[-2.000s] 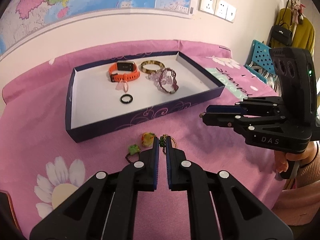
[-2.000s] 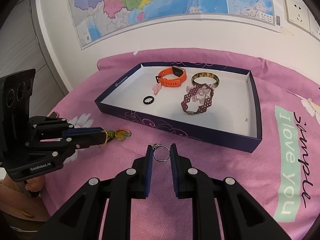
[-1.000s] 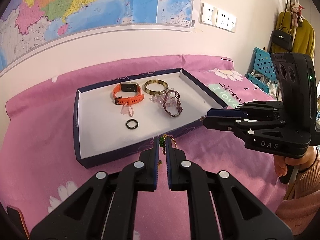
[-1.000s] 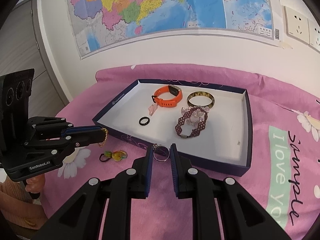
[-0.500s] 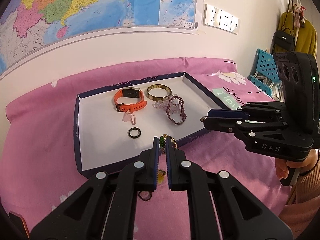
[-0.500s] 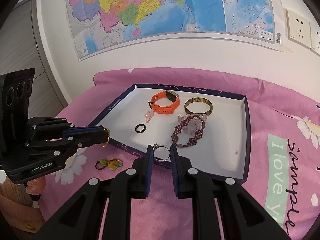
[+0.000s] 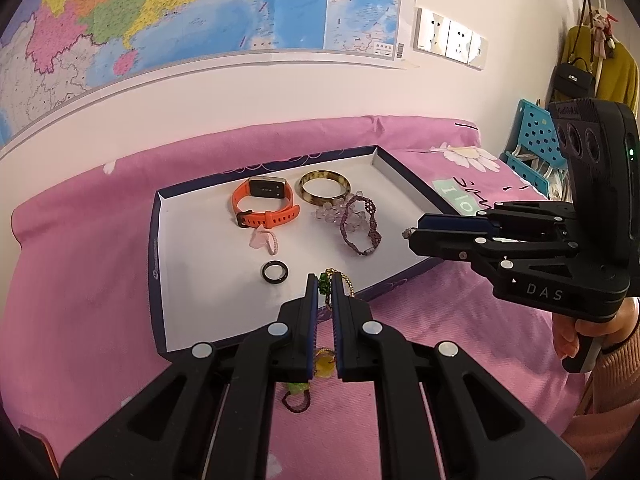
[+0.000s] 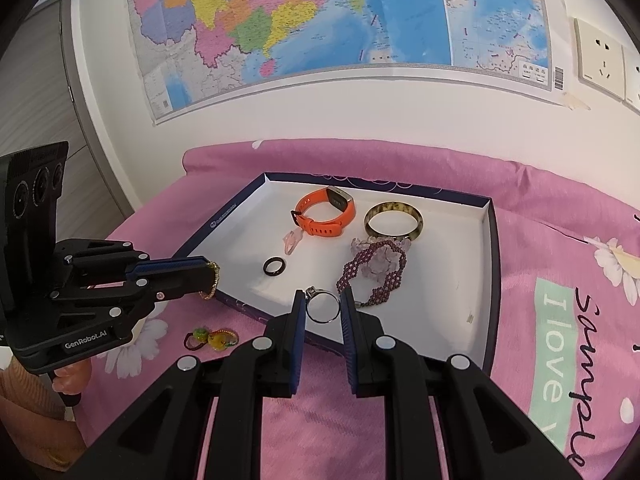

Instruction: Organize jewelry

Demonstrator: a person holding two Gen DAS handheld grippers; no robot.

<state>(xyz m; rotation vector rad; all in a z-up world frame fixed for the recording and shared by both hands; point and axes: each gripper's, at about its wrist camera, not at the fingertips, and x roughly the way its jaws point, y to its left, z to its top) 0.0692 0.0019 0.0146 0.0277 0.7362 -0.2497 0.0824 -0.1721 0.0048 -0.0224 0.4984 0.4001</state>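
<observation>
Much of the near ground in both wrist views is being blocked by the black gripper bodies. In the left wrist view, two small bead rings [image 7: 298,394] on the pink cloth [image 7: 80,280] are lying partly under the left gripper's arms; only a yellow charm and a dark loop are showing between them. The person is appearing only as a hand [image 7: 576,336] and a sleeve at the right edge. The maker's mark on the tray wall is too small to read.

The left gripper [image 7: 326,284] is closing narrowly on a gold chain with a green bead [image 7: 325,282]; the bead is sitting between the tips and the chain is hanging off the right finger, just over the tray's near wall. In the right wrist view the same chain [image 8: 212,282] is dangling from the tip beside the tray's left corner.

The right gripper [image 8: 323,306] is pinching a silver ring [image 8: 322,307] across its width, the jaws standing only as far apart as the ring. It is hovering at the tray's near edge.

The dark-walled tray [image 8: 490,280] is holding an orange watch [image 8: 328,216], a mottled bangle [image 8: 394,222], a purple beaded bracelet [image 8: 374,272] over pale crystal beads, a pink charm [image 8: 294,242] and a black ring [image 8: 275,267].
</observation>
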